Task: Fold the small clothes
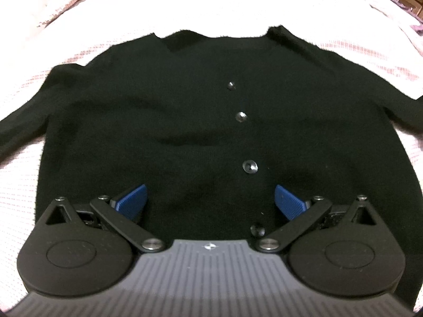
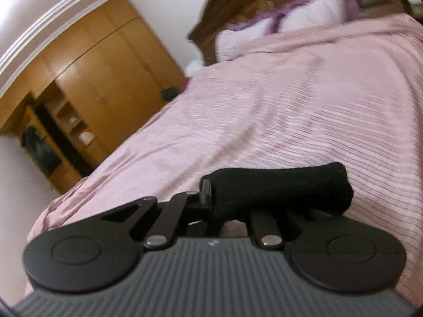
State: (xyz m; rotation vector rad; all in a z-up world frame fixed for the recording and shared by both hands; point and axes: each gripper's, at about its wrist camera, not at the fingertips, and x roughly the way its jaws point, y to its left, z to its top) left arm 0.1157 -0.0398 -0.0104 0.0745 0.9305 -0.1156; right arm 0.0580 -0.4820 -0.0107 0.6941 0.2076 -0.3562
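No readable text or numbers; only small white emblem, illegible, on each gripper body

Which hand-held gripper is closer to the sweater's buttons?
Left. The left hand-held gripper hovers open over the black cardigan, right by its buttons. The right hand-held gripper pinches a sleeve end; no buttons show there.

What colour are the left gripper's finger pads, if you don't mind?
Blue, ribbed pads; clearest in the left wrist view.
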